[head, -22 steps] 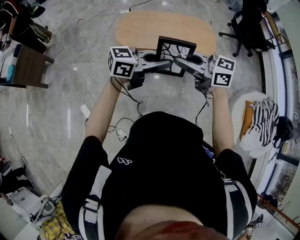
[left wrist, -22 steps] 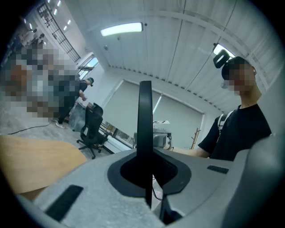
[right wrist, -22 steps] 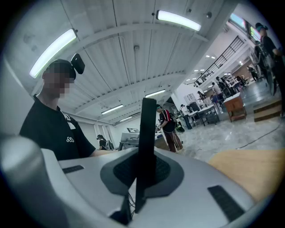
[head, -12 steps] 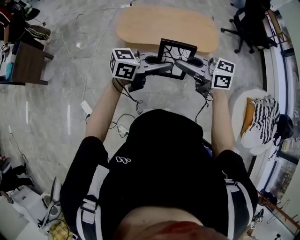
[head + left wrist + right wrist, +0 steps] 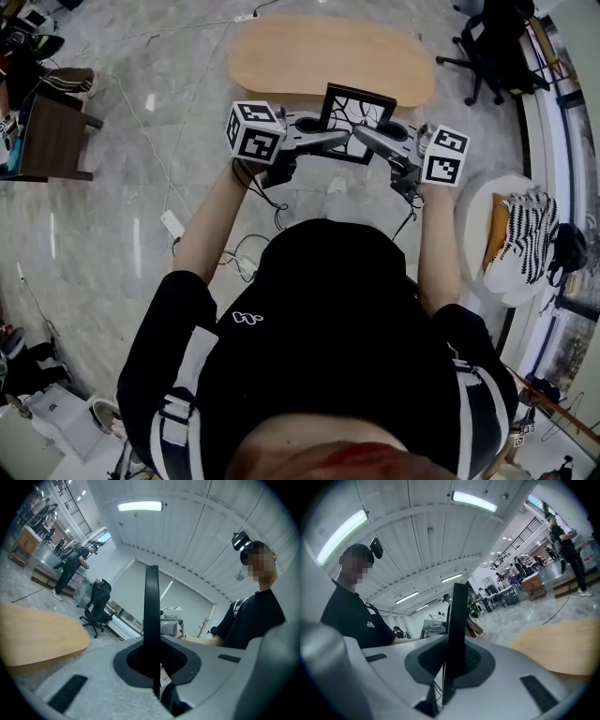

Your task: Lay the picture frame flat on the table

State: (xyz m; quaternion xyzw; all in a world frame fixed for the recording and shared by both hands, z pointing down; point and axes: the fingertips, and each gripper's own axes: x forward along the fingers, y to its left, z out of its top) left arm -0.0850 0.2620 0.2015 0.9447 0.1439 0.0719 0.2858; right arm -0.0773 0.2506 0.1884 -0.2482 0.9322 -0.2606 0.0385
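The picture frame [image 5: 357, 116] is black with a white picture of dark lines. It hangs in the air at the near edge of the oval wooden table [image 5: 309, 52], gripped from both sides. My left gripper [image 5: 341, 139] is shut on its left side and my right gripper [image 5: 362, 135] on its right side. In the left gripper view the frame [image 5: 151, 616] stands edge-on as a thin dark bar between the pads of the left gripper [image 5: 154, 667]. The right gripper view shows the same edge-on frame [image 5: 457, 630] clamped in the right gripper [image 5: 449, 667].
A black office chair [image 5: 497, 47] stands to the right of the table. A dark side table [image 5: 52, 136] is at the far left. A white round stool with striped cloth [image 5: 520, 244] sits at the right. Cables and a power strip [image 5: 169, 220] lie on the marble floor.
Both grippers stay shut on the frame. The left gripper has edged slightly right; the frame sits about where it was, by the table's near edge.
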